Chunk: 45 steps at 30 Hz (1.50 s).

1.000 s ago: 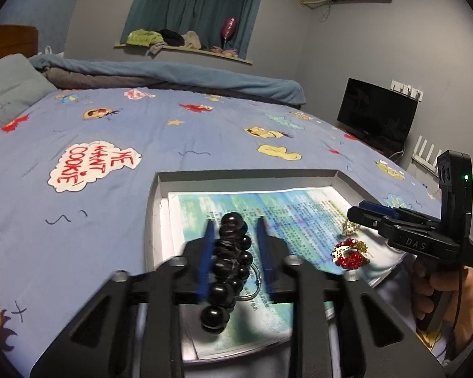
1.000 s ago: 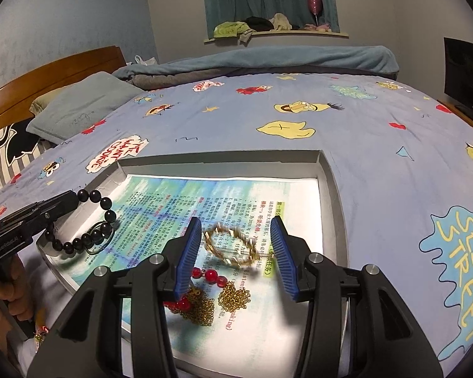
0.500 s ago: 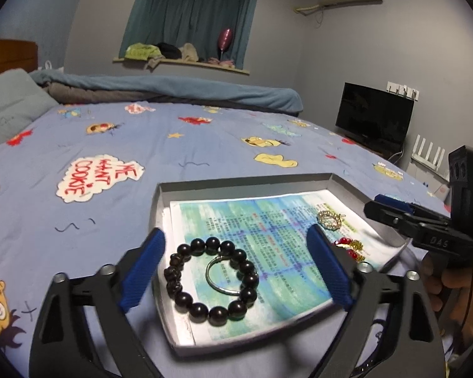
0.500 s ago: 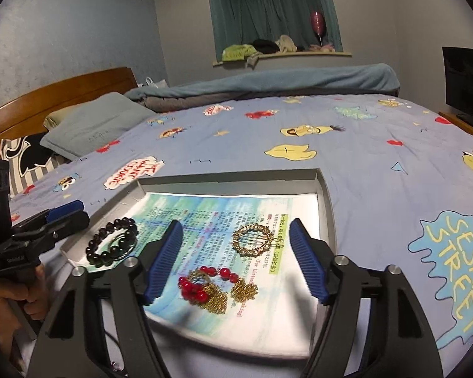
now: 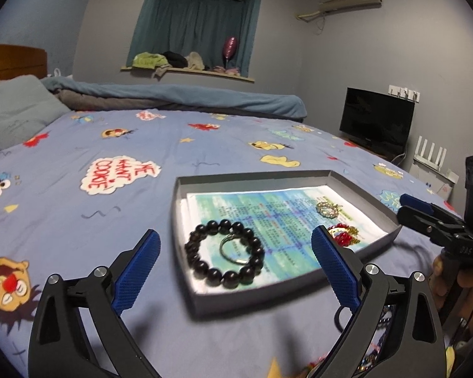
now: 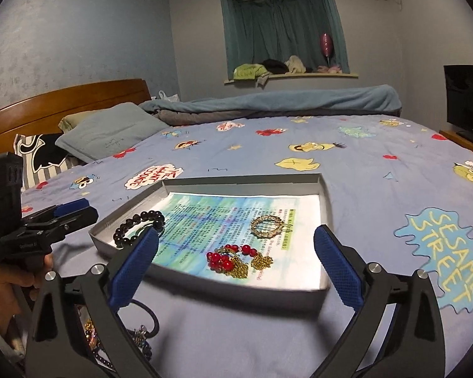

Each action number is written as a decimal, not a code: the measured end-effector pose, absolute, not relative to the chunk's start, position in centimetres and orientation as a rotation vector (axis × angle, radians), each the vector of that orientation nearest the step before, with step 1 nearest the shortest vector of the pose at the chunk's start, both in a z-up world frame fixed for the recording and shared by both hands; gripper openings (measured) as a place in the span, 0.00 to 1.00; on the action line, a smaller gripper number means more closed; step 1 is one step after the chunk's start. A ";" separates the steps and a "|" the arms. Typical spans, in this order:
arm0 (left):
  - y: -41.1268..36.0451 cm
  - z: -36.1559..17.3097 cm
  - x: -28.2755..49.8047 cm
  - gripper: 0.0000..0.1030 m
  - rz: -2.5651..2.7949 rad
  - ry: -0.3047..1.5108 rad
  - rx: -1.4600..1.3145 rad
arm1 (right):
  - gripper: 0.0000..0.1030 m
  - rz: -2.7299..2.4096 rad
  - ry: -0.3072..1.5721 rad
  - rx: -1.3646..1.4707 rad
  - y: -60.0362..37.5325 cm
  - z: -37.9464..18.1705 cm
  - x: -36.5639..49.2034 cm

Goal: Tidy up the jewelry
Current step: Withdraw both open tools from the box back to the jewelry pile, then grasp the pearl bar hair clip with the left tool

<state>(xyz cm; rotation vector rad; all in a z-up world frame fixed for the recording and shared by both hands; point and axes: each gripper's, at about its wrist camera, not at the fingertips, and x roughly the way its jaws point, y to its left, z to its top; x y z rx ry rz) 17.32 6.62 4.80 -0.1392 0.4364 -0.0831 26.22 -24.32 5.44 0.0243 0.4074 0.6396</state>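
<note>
A grey shallow tray [image 5: 268,177] [image 6: 246,180] lined with a printed sheet lies on the bed. In it lie a black bead bracelet [image 5: 225,249] [image 6: 137,224] with a metal ring [image 5: 233,248] inside it, a gold round brooch [image 5: 327,209] [image 6: 267,226], and a red-bead and gold-chain piece [image 5: 342,233] [image 6: 233,260]. My left gripper [image 5: 236,266] is open and empty, held back just before the tray's near edge. My right gripper [image 6: 236,266] is open and empty, also drawn back from the tray. Each gripper shows in the other's view.
More loose jewelry lies low at the near edge of the bed [image 6: 138,340] [image 5: 375,352]. A cartoon bedsheet [image 5: 110,170] spreads around the tray. Pillows [image 6: 110,129] and a wooden headboard are at the left; a TV [image 5: 376,123] stands at the right.
My left gripper opened and let the black bead bracelet down into the tray, then drew back. My right gripper released the gold brooch in the tray, opened wide and drew back.
</note>
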 end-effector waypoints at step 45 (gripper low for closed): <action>0.8 0.4 6.7 0.91 -0.259 0.561 0.026 | 0.94 0.734 0.545 -0.146 -22.6 2.6 20.8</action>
